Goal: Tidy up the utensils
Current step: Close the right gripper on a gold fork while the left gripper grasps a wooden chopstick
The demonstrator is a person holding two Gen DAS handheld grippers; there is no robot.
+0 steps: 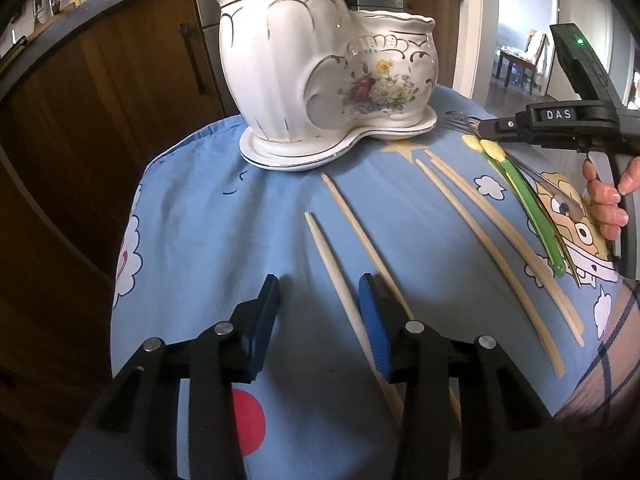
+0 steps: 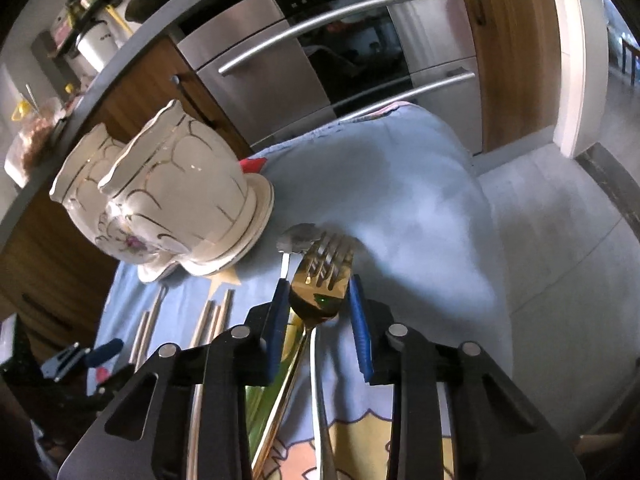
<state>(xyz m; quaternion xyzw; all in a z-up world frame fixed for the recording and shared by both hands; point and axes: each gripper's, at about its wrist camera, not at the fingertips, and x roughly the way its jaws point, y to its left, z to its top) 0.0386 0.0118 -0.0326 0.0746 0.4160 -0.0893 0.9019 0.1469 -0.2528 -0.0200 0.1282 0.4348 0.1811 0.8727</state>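
Observation:
A white floral ceramic utensil holder (image 1: 320, 68) with two cups stands at the far side of a blue cartoon cloth (image 1: 224, 240); it also shows in the right wrist view (image 2: 168, 192). Several cream chopsticks (image 1: 472, 236) lie on the cloth. My left gripper (image 1: 320, 296) is open just above the near ends of two chopsticks (image 1: 332, 256). My right gripper (image 2: 320, 300) is open, low over a gold fork (image 2: 316, 284), which lies between its fingers beside a silver fork (image 2: 320, 380). Yellow-green tulip utensils (image 1: 520, 196) lie under the right gripper (image 1: 560, 124).
Wooden cabinets (image 1: 120, 92) and a steel oven (image 2: 340, 52) stand behind the table. A grey floor (image 2: 560, 220) lies to the right. A silver spoon (image 2: 298, 238) lies by the holder's base. A doorway with chairs (image 1: 520, 60) is far right.

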